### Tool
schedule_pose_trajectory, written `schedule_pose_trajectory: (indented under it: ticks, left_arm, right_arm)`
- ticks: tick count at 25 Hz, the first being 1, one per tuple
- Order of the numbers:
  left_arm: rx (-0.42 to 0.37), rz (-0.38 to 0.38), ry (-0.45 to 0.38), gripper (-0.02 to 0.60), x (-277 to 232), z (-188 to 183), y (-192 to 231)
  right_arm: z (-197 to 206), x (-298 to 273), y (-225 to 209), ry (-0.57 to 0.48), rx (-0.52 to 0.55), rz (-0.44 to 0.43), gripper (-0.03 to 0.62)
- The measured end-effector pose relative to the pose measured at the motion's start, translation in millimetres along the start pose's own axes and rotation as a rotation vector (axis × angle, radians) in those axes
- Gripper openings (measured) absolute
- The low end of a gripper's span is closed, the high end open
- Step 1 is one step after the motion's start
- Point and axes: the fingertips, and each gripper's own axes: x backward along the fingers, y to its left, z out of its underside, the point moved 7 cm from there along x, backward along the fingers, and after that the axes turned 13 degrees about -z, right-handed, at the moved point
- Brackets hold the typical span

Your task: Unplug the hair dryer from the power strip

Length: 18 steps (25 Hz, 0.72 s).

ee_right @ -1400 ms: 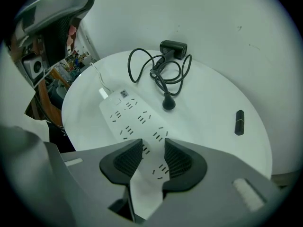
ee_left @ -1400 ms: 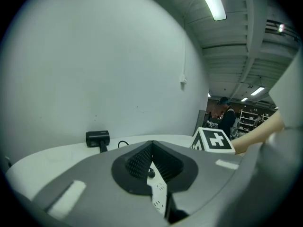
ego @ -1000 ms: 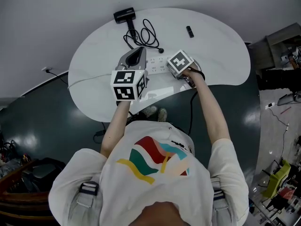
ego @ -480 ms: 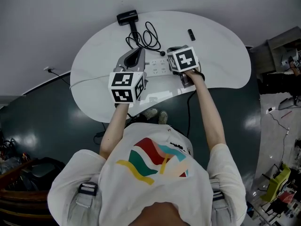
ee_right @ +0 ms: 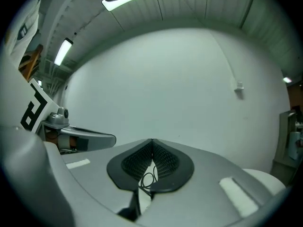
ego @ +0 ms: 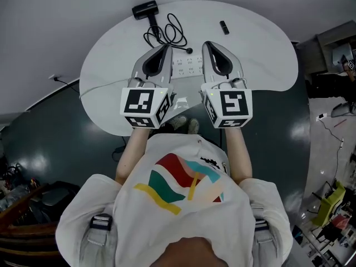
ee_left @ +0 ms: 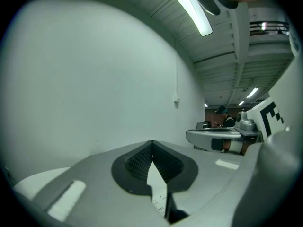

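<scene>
A white, rounded table (ego: 267,65) stands on a dark floor (ego: 55,143). A white power strip (ego: 186,65) lies between the left gripper (ego: 164,48) and the right gripper (ego: 207,44). Beyond the left gripper's tips lie a black hair dryer (ego: 144,9) and its looped cord (ego: 167,35) (its end near the strip's far edge). A small black object (ego: 224,28) lies beyond the right gripper.

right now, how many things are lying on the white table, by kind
hair dryer with its cord: 1
power strip: 1
small black object, too small to identify: 1
total: 3
</scene>
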Motion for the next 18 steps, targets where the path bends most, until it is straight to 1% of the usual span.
schedule_pose_trajectory:
  ticks: [2, 4, 6, 8, 11, 18]
  left_arm:
    - [-0.015, 0.000, -0.063, 0.000, 8.6, -9.6, -6.0]
    - [-0.036, -0.003, -0.123, 0.000, 17.5, -16.7, -11.5]
    - [-0.042, 0.001, -0.157, 0.000, 23.0, -22.4, -14.3]
    - [-0.039, 0.004, -0.163, 0.000, 24.8, -26.9, -14.1]
    - [-0.039, -0.013, -0.178, 0.000, 28.4, -30.6, -12.9]
    - [-0.028, -0.025, -0.190, 0.000, 31.6, -29.9, -9.0]
  right_arm:
    - [-7.2, 10.3, 5.6, -0.050, 0.039, 0.032, 0.015]
    - [-13.1, 21.0, 11.5, -0.073, 0.083, 0.054, 0.015]
    - [-18.9, 29.8, 16.4, -0.092, 0.119, 0.071, 0.015]
    - [-22.7, 35.6, 19.8, -0.119, 0.139, 0.083, 0.015]
    - [-23.8, 41.7, 22.9, -0.147, 0.148, 0.087, 0.014]
    - [-15.9, 41.6, 30.1, -0.113, 0.151, 0.069, 0.014]
